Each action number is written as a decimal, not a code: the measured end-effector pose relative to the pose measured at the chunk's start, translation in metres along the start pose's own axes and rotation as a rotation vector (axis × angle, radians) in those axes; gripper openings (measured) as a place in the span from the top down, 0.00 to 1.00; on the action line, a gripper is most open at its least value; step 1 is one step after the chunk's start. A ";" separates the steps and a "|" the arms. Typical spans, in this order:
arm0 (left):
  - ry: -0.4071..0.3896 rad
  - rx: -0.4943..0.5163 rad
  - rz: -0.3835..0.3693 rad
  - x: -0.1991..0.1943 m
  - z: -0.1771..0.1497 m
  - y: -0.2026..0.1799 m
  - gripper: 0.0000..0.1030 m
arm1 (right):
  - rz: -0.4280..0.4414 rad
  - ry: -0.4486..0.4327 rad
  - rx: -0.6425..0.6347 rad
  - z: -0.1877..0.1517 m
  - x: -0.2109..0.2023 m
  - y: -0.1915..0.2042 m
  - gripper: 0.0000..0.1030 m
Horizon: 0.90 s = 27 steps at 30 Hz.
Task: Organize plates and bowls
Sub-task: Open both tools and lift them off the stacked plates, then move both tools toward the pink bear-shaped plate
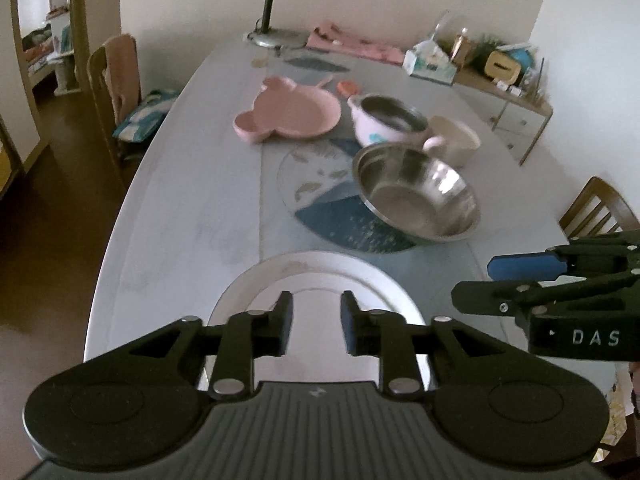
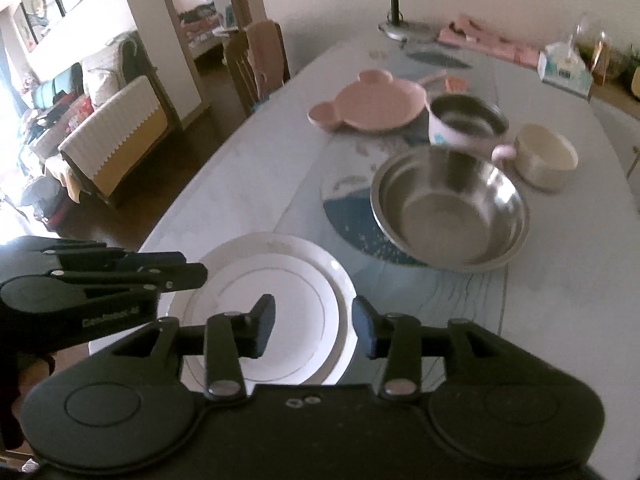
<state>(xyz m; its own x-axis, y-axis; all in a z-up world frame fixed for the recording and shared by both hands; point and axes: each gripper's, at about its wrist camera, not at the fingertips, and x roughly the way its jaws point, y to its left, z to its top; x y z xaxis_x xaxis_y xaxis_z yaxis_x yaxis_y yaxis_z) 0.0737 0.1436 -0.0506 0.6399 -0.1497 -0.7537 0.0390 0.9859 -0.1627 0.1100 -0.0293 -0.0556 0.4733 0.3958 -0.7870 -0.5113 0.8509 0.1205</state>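
Two stacked white plates (image 1: 320, 276) (image 2: 280, 276) lie at the table's near edge. My left gripper (image 1: 316, 320) is open and empty just above them; in the right wrist view it shows side-on at the left (image 2: 192, 270). My right gripper (image 2: 314, 326) is open and empty over the plates' right rim; it also shows in the left wrist view (image 1: 476, 284). Farther off are a steel bowl (image 1: 418, 196) (image 2: 448, 208), a pink handled bowl with steel liner (image 1: 390, 122) (image 2: 466, 124), a cream bowl (image 1: 456, 138) (image 2: 544, 156) and a pink bear-shaped plate (image 1: 288, 114) (image 2: 370, 102).
A round blue placemat (image 1: 328, 208) lies under the steel bowl. A desk lamp (image 1: 276, 20), pink cloth (image 1: 352, 44) and tissue box (image 1: 430, 64) stand at the table's far end. Chairs stand at the left (image 1: 116, 88) and right (image 1: 600, 208).
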 end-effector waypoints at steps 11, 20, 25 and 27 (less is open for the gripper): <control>-0.119 0.031 -0.034 -0.020 0.022 -0.021 0.36 | -0.021 -0.095 0.011 0.005 -0.029 -0.012 0.36; -0.165 0.048 -0.029 -0.007 0.050 -0.043 0.25 | -0.064 -0.156 0.021 0.019 -0.040 -0.046 0.16; -0.164 0.047 -0.005 0.012 0.072 -0.050 0.24 | -0.077 -0.181 0.012 0.039 -0.037 -0.070 0.02; -0.164 0.041 0.008 0.022 0.082 -0.051 0.24 | -0.078 -0.195 0.006 0.050 -0.035 -0.081 0.01</control>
<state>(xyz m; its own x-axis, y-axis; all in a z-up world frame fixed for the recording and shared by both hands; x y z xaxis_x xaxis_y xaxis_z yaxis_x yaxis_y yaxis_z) 0.1489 0.0957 -0.0071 0.7566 -0.1311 -0.6406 0.0629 0.9898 -0.1282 0.1704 -0.0944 -0.0082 0.6415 0.3878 -0.6619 -0.4636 0.8834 0.0682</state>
